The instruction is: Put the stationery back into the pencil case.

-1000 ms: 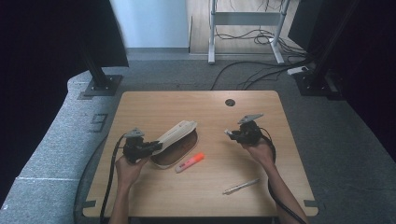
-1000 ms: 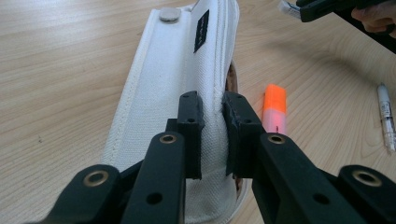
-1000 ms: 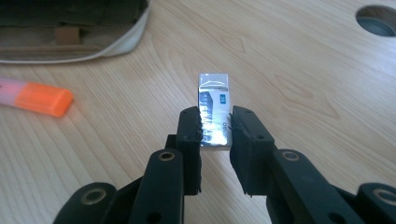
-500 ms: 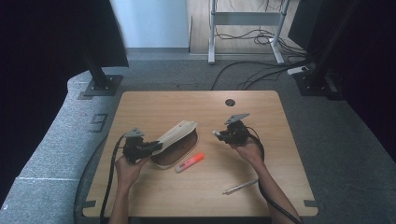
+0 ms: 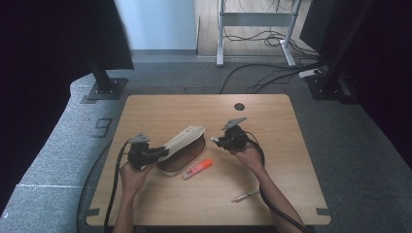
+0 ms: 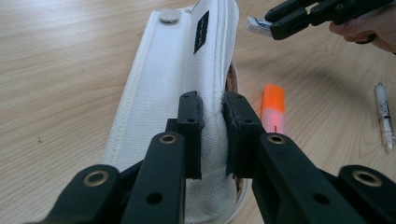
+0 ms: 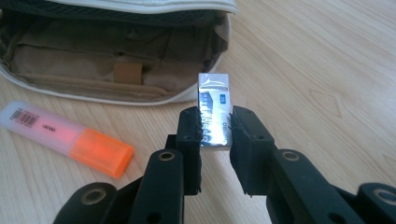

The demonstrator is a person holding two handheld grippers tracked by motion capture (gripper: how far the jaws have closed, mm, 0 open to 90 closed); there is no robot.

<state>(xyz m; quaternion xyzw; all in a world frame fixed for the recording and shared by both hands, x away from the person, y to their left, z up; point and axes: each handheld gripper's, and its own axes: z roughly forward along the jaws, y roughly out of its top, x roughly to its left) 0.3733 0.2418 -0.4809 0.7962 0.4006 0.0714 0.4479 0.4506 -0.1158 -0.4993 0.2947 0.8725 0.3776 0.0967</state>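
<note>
Left hand-held gripper (image 5: 163, 152) clenched on white flap (image 6: 187, 70) of pouch (image 5: 182, 156), holding it open; pouch lies mid-bench, toward left edge. Right hand-held gripper (image 7: 215, 126) grasping eraser (image 7: 215, 109) upright, just beside pouch mouth. Highlighter (image 5: 197, 169) near pouch, toward front edge. Pen (image 5: 246, 195) near front edge.

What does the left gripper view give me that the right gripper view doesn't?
Left gripper view: the left gripper clamped on the white fabric pencil case's lid, plus the slim silver pen on the wooden table.

Right gripper view: the case's brown pocketed interior and the barcode on the marker.

Both: the orange highlighter marker, and the right gripper holding the small white eraser.
</note>
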